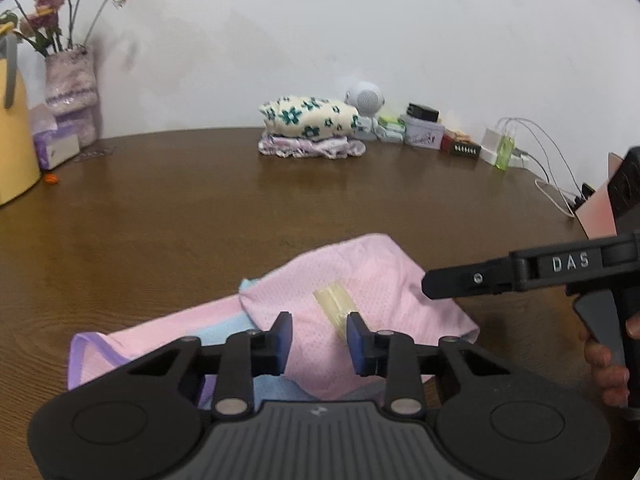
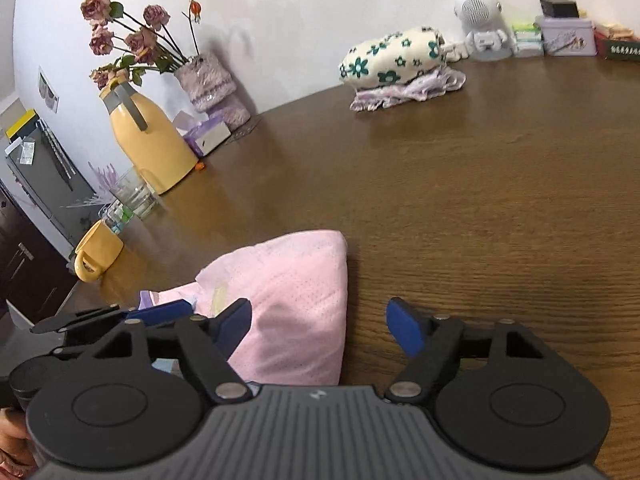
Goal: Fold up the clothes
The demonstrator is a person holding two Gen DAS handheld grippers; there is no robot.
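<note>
Trouble could start at the left, where the garment's point(image 1: 360, 300) purple-edged tail trails loose on the bench point(image 1: 200, 208); a careless drag would bunch it. The pink garment lies half folded at the near edge, a blue layer showing beneath. The left gripper point(image 1: 319, 340) hangs over its middle, pads apart, gripping nothing; closing there would pinch several layers and pull the fold open. The right gripper point(image 2: 320, 330), jaws wide apart, straddles the right fold edge; a shallow bite, I'd guess, lets slippery mesh slide out mid-lift. The folded pile point(image 1: 310, 128) sits far back, well apart.
</note>
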